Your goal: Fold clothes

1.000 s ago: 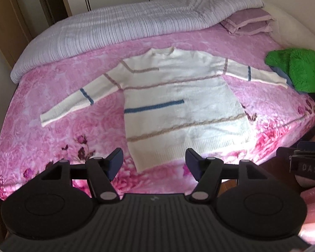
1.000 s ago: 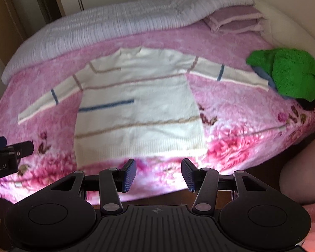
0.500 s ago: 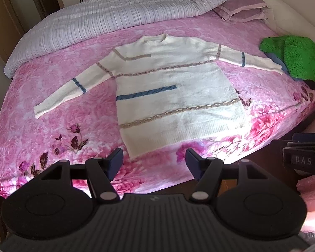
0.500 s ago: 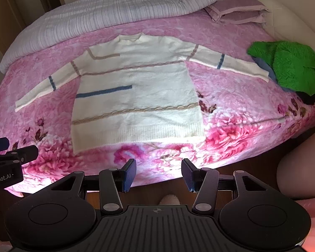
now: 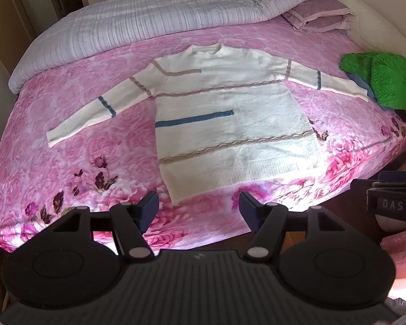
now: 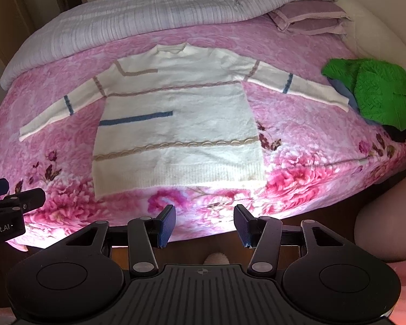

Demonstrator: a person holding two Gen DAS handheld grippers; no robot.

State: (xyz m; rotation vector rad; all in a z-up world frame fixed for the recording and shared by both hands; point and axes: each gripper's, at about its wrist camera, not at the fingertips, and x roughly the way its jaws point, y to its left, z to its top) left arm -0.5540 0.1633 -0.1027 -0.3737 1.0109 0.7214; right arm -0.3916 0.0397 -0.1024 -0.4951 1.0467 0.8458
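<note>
A: What are the tongs doing?
B: The left gripper (image 5: 199, 207) is spread apart with nothing in it; the right gripper (image 6: 204, 226) is spread too, and empty.
A: Where is the sweater (image 5: 224, 124)?
B: Flat on the pink blanket (image 5: 67, 146), sleeves out; its bottom edge is near the tongs; a green top (image 6: 376, 92) sits by one cuff.

1. Left wrist view: from off the bed's (image 5: 54, 162) near edge, angled down and forward, standing well back; sweater (image 5: 230, 124) at 12 o'clock.
2. Right wrist view: same stance, set further right; sweater (image 6: 176, 124) toward 11 o'clock.
3. Shared: whole bed, sweater, green garment (image 5: 384, 81) at 2 o'clock.
</note>
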